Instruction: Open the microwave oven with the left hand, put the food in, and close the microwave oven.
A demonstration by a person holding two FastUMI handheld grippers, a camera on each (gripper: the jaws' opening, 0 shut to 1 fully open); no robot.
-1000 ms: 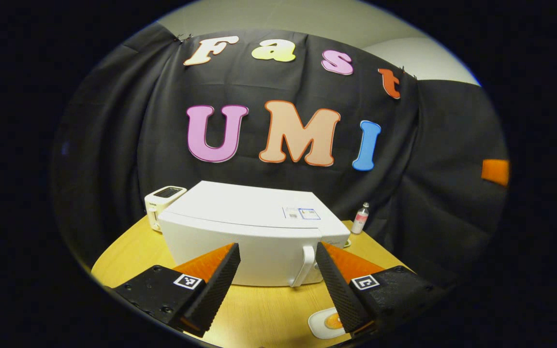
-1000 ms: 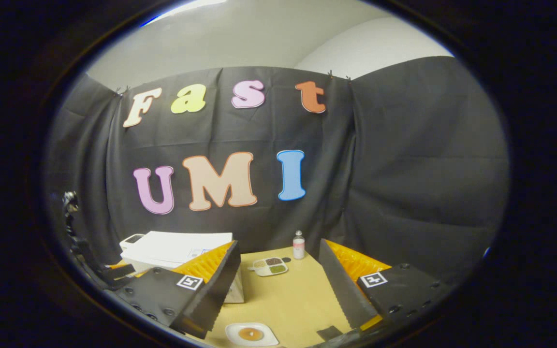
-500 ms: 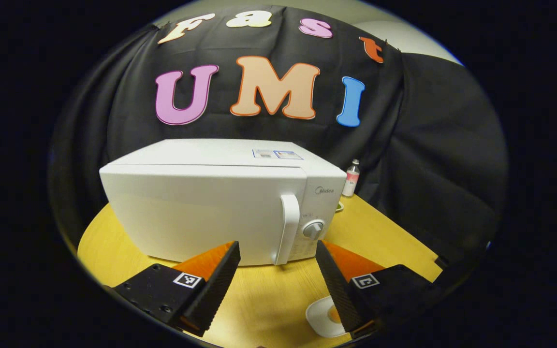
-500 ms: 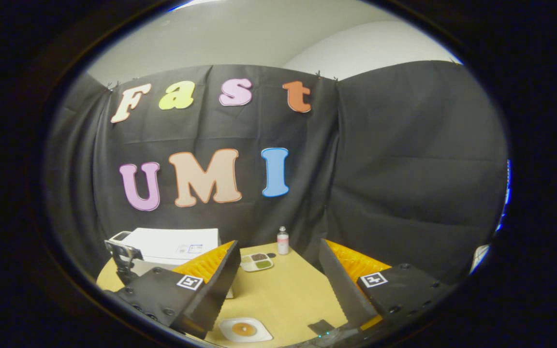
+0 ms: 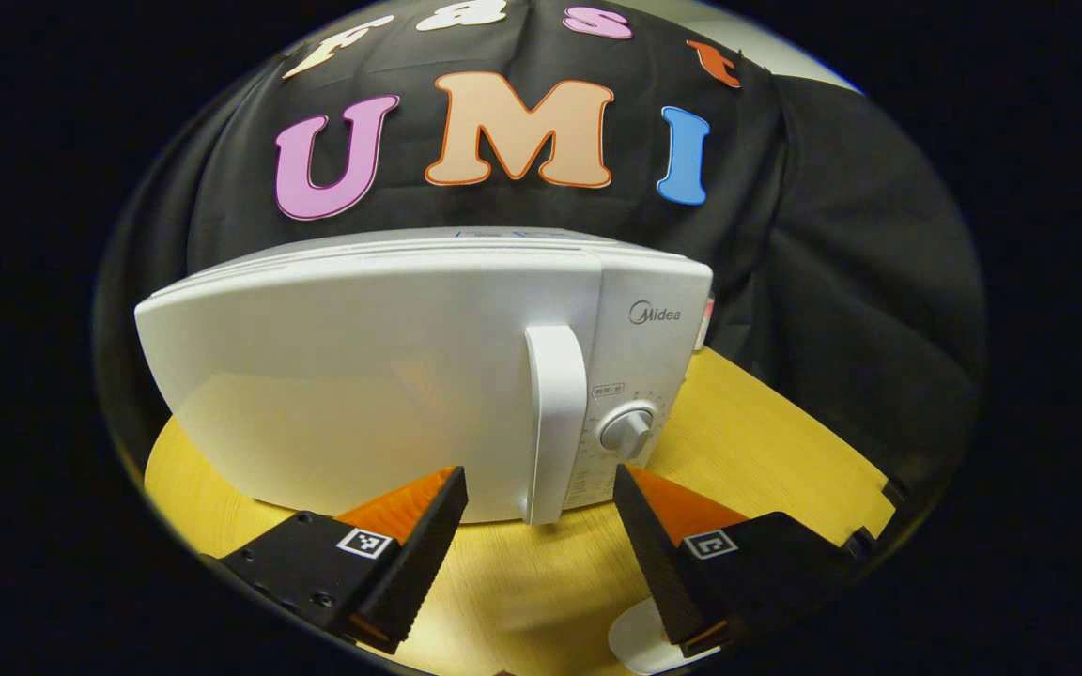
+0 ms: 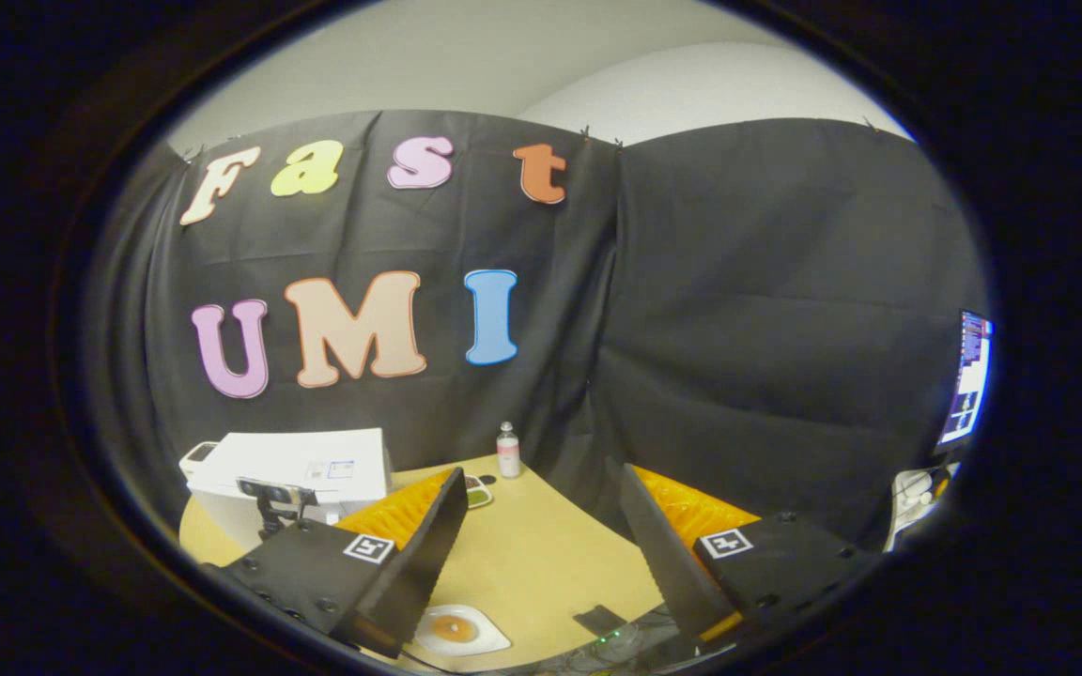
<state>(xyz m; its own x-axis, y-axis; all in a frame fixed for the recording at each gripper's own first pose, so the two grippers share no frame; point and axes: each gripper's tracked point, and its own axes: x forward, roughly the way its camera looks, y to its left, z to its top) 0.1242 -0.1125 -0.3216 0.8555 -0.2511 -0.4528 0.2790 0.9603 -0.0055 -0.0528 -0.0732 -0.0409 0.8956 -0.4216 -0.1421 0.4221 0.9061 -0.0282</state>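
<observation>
The white microwave (image 5: 381, 376) stands shut on the round wooden table (image 5: 757, 422), close in front of my left gripper (image 5: 539, 471). That gripper is open, and its fingers flank the lower end of the vertical door handle (image 5: 555, 404) without touching it. A dial (image 5: 627, 430) sits right of the handle. The white plate with orange food (image 5: 640, 638) lies near the table's front edge, partly hidden by a finger. In the right gripper view the plate (image 6: 456, 629) lies below my open right gripper (image 6: 541, 479), which is held high, and the microwave (image 6: 287, 465) is at far left.
A small bottle (image 6: 507, 451) and a little dish (image 6: 477, 490) stand at the back of the table (image 6: 541, 554). A white toaster (image 6: 195, 455) sits behind the microwave. A dark flat piece (image 6: 597, 620) lies near the front edge. A lit screen (image 6: 968, 376) is at far right.
My left gripper has dropped and moved in toward the microwave, so the handle now sits between its fingers. The right gripper view has swung to the right; both grippers stay open.
</observation>
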